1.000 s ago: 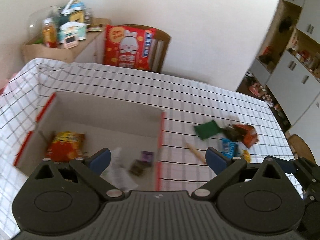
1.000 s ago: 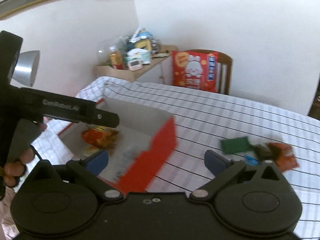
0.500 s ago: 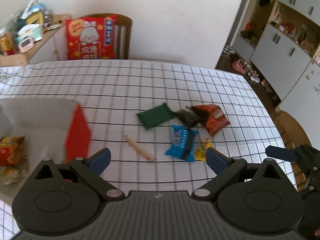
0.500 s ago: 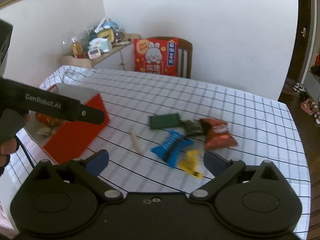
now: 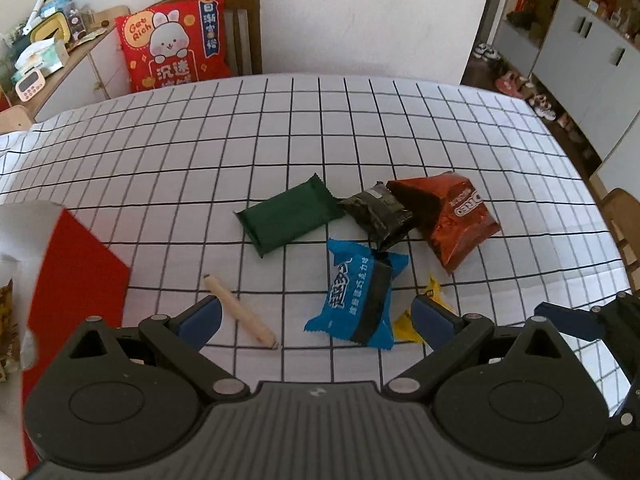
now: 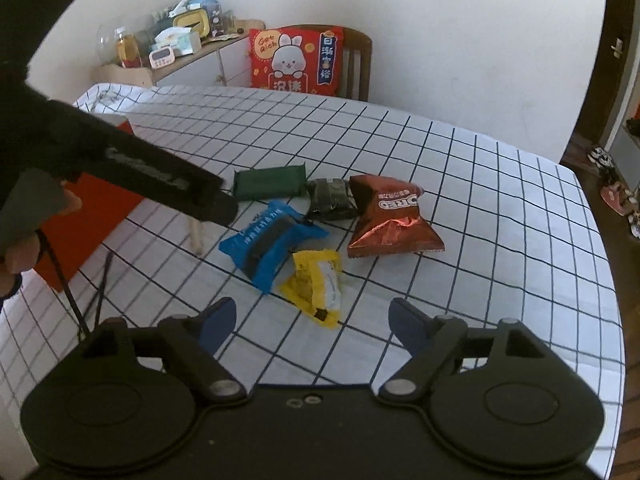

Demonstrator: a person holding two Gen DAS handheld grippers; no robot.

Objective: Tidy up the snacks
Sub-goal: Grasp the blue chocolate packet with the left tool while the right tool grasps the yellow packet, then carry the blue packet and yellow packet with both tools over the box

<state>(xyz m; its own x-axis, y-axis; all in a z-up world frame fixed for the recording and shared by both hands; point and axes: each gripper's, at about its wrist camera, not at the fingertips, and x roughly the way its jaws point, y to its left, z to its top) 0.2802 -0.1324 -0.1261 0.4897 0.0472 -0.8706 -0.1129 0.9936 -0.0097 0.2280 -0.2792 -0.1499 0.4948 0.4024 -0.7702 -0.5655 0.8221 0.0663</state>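
Note:
Several snacks lie in a cluster on the checked tablecloth: a dark green packet (image 5: 289, 216) (image 6: 269, 182), a black packet (image 5: 377, 214) (image 6: 331, 198), a red-brown Oreo bag (image 5: 450, 216) (image 6: 390, 218), a blue packet (image 5: 358, 292) (image 6: 270, 236), a yellow packet (image 5: 420, 312) (image 6: 318, 284) and a beige stick (image 5: 240, 312) (image 6: 196, 236). The red box (image 5: 76, 276) (image 6: 90, 216) stands at the left with snacks inside. My left gripper (image 5: 316, 318) is open and empty, just in front of the blue packet. My right gripper (image 6: 310, 322) is open and empty, just in front of the yellow packet.
A chair with a red rabbit cushion (image 5: 174, 42) (image 6: 296, 60) stands behind the table. A cluttered side cabinet (image 6: 180, 52) is at the back left. Cupboards (image 5: 580, 48) stand at the right. The table's right edge (image 6: 600, 240) is near the snacks.
Both grippers have swung from over the red box to the right and come close to the loose snacks. Both stay open and empty.

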